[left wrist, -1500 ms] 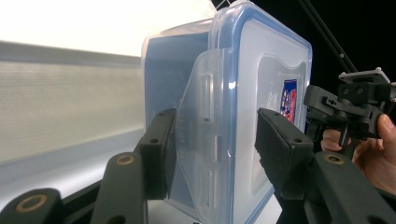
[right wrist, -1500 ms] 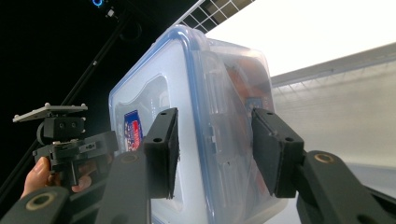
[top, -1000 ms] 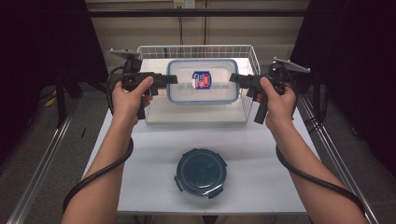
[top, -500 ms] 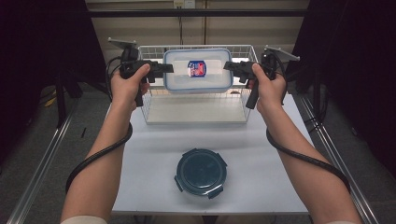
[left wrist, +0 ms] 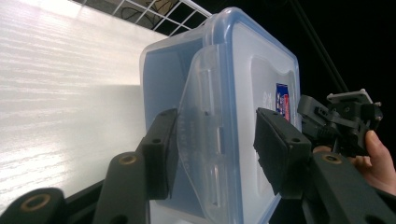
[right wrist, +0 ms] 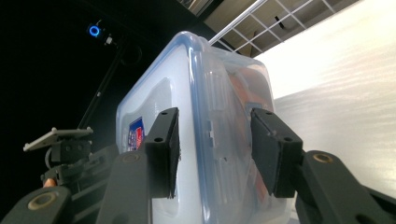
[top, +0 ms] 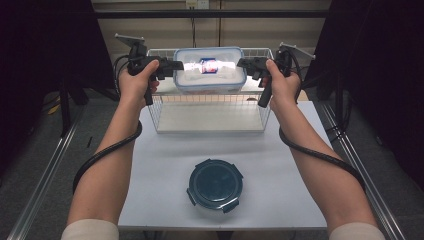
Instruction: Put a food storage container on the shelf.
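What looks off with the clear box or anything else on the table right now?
Nothing looks spilled or broken. The clear box, lid on, is gripped at its two ends by the left claw and the right claw, roughly level above the wire basket. The round dark container sits alone on the table.

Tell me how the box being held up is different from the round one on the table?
The rectangular box is clear with a blue-rimmed lid and a label; the round container is dark teal all over. The rectangular box is in the air above the wire basket, gripped at its ends by the left gripper and right gripper; the round container lies flat on the white table, untouched. Both have lids with clip flaps.
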A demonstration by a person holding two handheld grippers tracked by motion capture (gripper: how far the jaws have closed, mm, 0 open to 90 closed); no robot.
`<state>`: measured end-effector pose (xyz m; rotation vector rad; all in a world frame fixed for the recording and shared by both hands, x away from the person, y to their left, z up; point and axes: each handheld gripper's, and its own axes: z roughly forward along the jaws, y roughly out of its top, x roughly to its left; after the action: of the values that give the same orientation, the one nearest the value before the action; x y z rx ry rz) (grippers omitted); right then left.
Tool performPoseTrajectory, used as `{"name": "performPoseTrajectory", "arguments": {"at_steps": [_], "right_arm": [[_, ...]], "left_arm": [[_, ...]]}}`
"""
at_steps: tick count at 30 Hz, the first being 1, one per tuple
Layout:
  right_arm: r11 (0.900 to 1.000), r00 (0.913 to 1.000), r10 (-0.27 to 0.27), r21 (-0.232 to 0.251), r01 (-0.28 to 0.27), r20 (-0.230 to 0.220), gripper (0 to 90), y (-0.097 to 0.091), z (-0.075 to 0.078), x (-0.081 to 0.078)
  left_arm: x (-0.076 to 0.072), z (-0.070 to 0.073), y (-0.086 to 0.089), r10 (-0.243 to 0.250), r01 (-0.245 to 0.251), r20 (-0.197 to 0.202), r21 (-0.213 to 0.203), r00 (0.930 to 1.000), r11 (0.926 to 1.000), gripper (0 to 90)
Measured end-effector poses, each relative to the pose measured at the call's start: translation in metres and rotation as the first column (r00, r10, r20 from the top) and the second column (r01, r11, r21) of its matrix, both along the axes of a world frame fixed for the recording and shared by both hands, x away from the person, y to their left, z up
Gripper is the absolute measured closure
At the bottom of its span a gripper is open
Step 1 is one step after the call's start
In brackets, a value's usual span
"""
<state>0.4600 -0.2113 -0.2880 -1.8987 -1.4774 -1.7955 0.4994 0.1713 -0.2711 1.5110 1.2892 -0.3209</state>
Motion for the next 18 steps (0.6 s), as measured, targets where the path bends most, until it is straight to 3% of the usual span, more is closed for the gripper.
{"name": "performPoseTrajectory", "arguments": {"at_steps": [7,18], "right_arm": [[1.0,0.9999,-0.008,-0.004,0.008,-0.009,53.6,0.0,-0.001,0.009],[0.9979,0.9978,-0.065,-0.002,0.065,-0.014,52.3,0.001,-0.001,0.025]], "left_arm": [[0.009,-0.004,0.0,0.014,-0.014,-0.015,-0.02,0.9998,0.9997,49.8],[0.025,-0.003,-0.007,0.031,-0.031,-0.009,-0.016,0.9995,0.9994,49.5]]}}
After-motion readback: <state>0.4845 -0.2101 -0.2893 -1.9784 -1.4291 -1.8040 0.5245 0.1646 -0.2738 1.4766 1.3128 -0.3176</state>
